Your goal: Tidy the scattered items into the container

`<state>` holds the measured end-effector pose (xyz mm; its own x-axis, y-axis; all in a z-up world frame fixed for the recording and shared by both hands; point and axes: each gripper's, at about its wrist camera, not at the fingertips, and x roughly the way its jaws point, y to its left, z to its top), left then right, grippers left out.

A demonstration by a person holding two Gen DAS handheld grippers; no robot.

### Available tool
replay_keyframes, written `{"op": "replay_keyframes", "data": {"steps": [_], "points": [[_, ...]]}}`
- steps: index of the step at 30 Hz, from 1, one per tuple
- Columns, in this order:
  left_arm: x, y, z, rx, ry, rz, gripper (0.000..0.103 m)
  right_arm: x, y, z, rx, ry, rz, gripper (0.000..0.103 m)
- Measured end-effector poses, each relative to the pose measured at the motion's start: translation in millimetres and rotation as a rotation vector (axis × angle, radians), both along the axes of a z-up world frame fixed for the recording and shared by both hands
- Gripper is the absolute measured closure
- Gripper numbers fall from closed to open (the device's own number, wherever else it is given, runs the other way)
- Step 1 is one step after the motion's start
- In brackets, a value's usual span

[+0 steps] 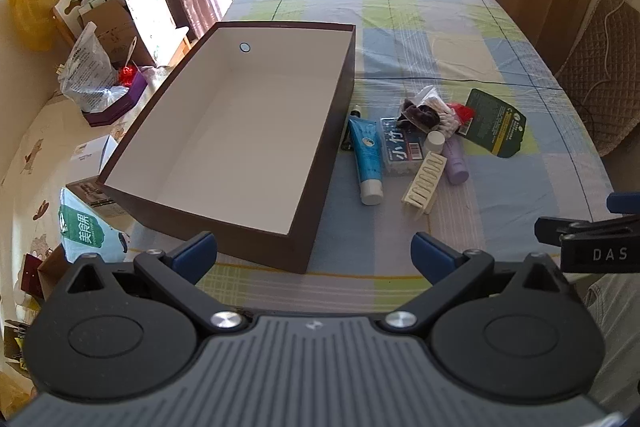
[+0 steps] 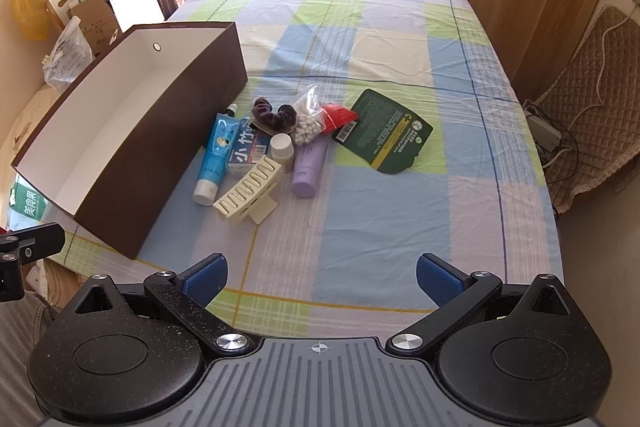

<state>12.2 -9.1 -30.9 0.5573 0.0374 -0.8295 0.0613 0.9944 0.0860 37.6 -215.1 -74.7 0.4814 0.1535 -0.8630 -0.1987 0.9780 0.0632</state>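
A brown cardboard box with white lining [image 2: 132,163] sits at the left of the checked cloth-covered table [image 2: 360,219]; just right of it lie a blue plastic tube [image 2: 215,157], a cream plastic comb-like rack [image 2: 248,193], a lilac plastic bottle [image 2: 308,167] and, farthest right, a dark green flat packet [image 2: 384,133]

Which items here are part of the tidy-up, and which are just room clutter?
Job items:
- brown box, nothing inside yet
- blue tube
- purple tube
- cream hair clip
- dark scrunchie
- cotton swab bag
- green packet
- white bottle
- tissue pack

Clutter:
- cardboard boxes
- yellow bag
- quilted cushion
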Motion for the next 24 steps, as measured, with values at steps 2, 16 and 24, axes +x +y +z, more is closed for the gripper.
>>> {"op": "replay_keyframes", "data": {"steps": [2,16,24], "points": [[2,-4,-1,-0.005,-0.004,-0.014,0.001,1,-1,-1,0.001,0.002,-0.002,0.000],[17,-30,-10,-0.083,-0.058,-0.123,0.006,16,-35,-12,0.137,0.027,-0.059,0.000],[33,-50,-27,-0.102,-0.061,-0.216,0.023,29,-69,-21,0.211,0.028,-0.121,0.000]]}}
